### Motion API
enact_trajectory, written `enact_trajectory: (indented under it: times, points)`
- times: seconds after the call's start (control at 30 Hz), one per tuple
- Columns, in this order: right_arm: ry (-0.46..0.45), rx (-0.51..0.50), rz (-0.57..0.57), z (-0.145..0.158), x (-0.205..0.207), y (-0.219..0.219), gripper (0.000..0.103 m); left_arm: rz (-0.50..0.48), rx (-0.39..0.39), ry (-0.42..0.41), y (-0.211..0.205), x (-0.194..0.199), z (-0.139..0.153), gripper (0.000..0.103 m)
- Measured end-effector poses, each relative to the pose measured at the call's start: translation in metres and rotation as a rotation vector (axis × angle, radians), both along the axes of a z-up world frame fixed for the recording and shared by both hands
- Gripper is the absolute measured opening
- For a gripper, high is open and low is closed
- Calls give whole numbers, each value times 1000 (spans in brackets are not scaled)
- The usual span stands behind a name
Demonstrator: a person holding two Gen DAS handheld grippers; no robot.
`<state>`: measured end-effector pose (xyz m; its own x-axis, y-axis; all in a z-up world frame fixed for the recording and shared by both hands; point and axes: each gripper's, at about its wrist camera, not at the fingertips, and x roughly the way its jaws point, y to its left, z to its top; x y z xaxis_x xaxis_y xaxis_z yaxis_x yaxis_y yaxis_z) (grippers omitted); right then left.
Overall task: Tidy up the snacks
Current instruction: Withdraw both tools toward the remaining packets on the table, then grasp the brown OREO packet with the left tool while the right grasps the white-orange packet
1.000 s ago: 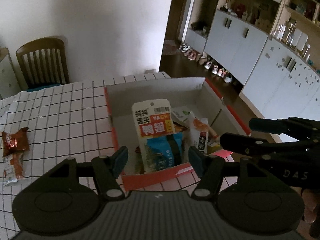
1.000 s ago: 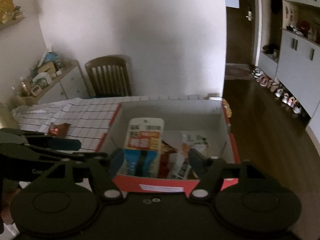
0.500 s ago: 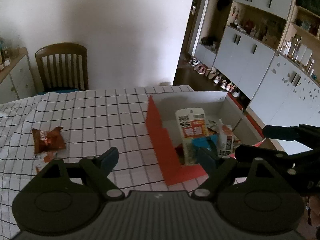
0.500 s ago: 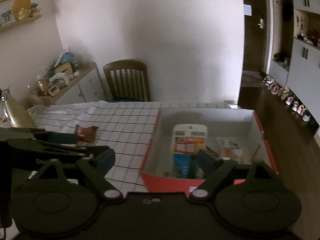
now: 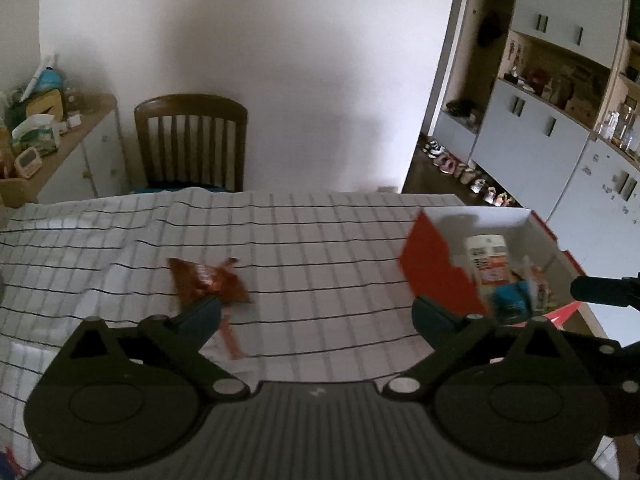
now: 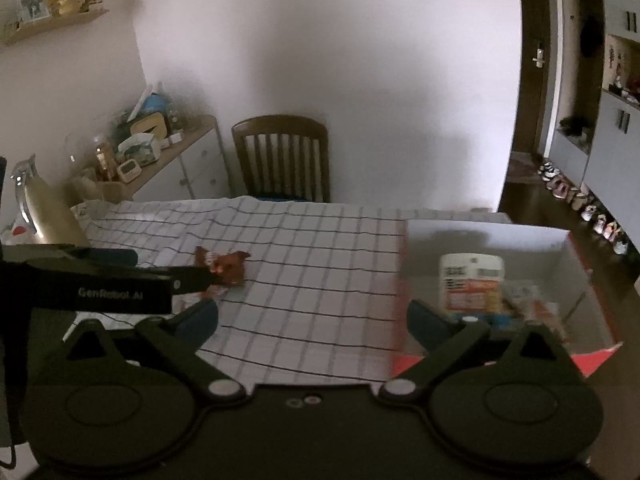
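The red cardboard box (image 6: 568,248) sits at the right end of the checked tablecloth (image 5: 320,240), open at the top with a white inside, and holds several snack packets: a tall white pouch (image 6: 471,280) with a red label and a blue lower part stands upright near the front, and smaller packets lean just beside it to the right, too blurred to tell apart. A second ago both views looked straight down into the box; now it lies off to the right and much more cloth shows. The left gripper (image 5: 316,316) and right gripper (image 6: 312,322) have just been opening and now stand wide, with nothing between the jaws. A brown snack packet (image 5: 206,280) lies flat on the cloth, well apart from the box, its long axis slanting from far left to near right.
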<state>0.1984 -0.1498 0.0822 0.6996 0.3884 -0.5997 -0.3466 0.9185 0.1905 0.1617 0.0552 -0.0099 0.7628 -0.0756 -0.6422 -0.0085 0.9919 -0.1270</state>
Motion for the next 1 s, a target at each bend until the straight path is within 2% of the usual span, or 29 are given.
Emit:
enact_trajectory:
  times: [0.2,0.3,0.6,0.87,1.0]
  points:
    - [29,-16,14,-10,2,51,101,-21,-54,41,62,10,-9,102]
    - [51,-9,15,-17,7,72,101,-6,-50,63,84,19,-14,102]
    - [96,-35,64,-44,23,131,99,-74,23,109,119,58,-35,102]
    - [138,-81,121,-70,42,173,97,-280,126,117,123,97,-57,102]
    - [163,-85,127,-83,55,185,97,-355,222,125,121,121,-68,102]
